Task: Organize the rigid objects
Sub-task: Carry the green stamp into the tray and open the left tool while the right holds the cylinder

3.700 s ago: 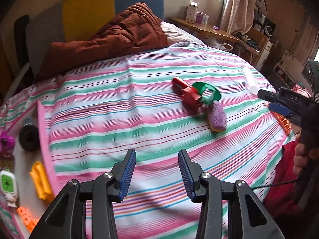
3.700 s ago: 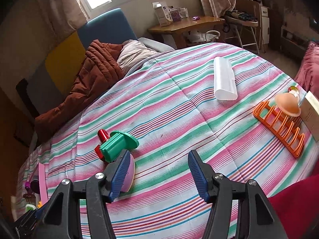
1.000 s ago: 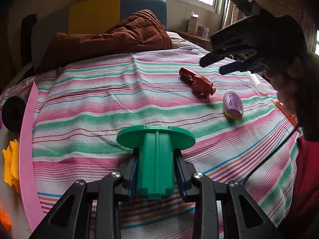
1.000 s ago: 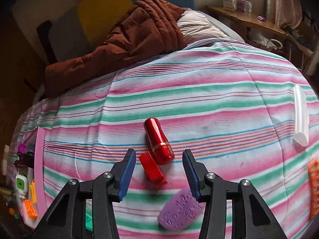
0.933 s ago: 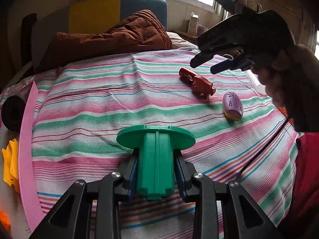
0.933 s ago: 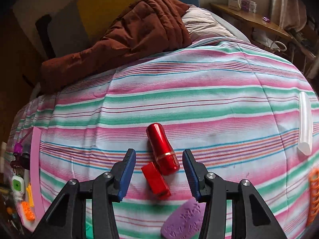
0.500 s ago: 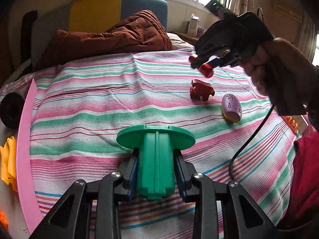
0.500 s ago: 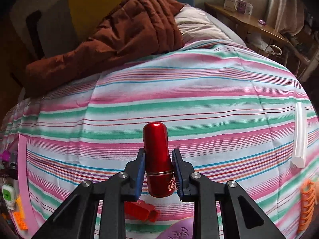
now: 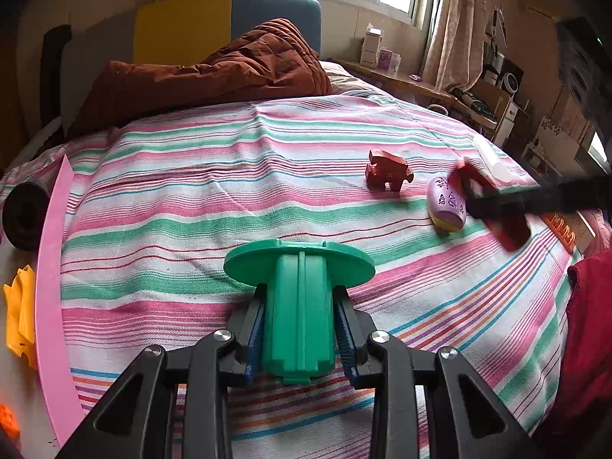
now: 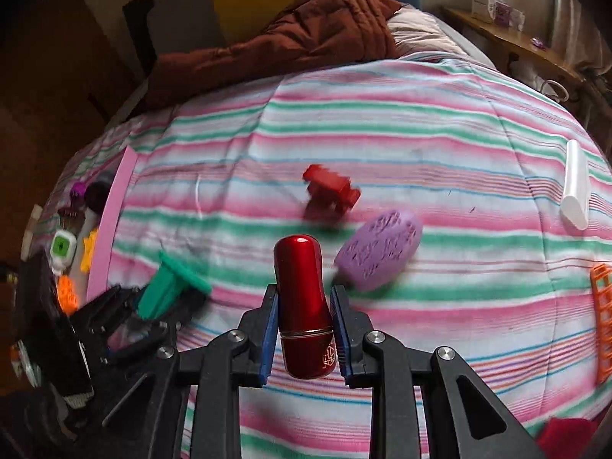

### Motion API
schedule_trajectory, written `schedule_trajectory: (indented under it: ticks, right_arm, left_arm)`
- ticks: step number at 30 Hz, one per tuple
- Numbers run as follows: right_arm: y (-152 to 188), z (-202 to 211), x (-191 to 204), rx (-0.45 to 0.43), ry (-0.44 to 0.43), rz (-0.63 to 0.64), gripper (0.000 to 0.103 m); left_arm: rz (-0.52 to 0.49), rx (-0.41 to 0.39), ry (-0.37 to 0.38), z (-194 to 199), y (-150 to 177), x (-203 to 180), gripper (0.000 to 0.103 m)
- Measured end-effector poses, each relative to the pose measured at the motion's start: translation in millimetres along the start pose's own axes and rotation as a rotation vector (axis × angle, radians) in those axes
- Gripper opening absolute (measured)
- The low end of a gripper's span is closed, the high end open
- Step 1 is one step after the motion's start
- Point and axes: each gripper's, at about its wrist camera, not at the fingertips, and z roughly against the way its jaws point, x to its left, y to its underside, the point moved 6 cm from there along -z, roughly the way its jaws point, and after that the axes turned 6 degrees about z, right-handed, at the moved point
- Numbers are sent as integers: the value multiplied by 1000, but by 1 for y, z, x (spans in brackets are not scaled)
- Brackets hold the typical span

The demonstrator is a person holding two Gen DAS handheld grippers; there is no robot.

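My left gripper (image 9: 300,340) is shut on a green plastic piece with a round flange (image 9: 299,298), held just above the striped bedspread. The same green piece (image 10: 168,283) shows at the lower left of the right wrist view. My right gripper (image 10: 304,338) is shut on a glossy red cylinder (image 10: 304,306), which stands up between the pads. Blurred at the right of the left wrist view is that red cylinder (image 9: 485,206) in the right gripper. A red block figure (image 9: 388,170) and a purple oval piece (image 9: 445,202) lie on the bed.
A pink strip (image 9: 51,267) runs along the bed's left edge, with yellow (image 9: 19,317) and orange bits and a black roll (image 9: 23,214) beyond it. A white tube (image 10: 575,187) and an orange rack (image 10: 602,317) lie at the right. A brown quilt (image 9: 214,72) is bunched at the headboard.
My right gripper shut on the red cylinder, lifted it off the bed and carried it to the right and nearer. The red block now stands alone. The left gripper kept still.
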Motion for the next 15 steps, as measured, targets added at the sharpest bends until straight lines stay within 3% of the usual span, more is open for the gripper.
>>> schedule_trajectory:
  ticks: [5, 7, 15]
  right_arm:
    - [29, -29, 3, 39, 3, 1, 27]
    - [28, -29, 3, 4, 1, 12, 26]
    - [29, -31, 7, 7, 26, 73, 27]
  left_arm:
    - [-19, 21, -21, 1, -1, -1, 30]
    - [-9, 37, -23, 4, 0, 0, 30]
    - [55, 47, -50, 35, -3, 12, 30]
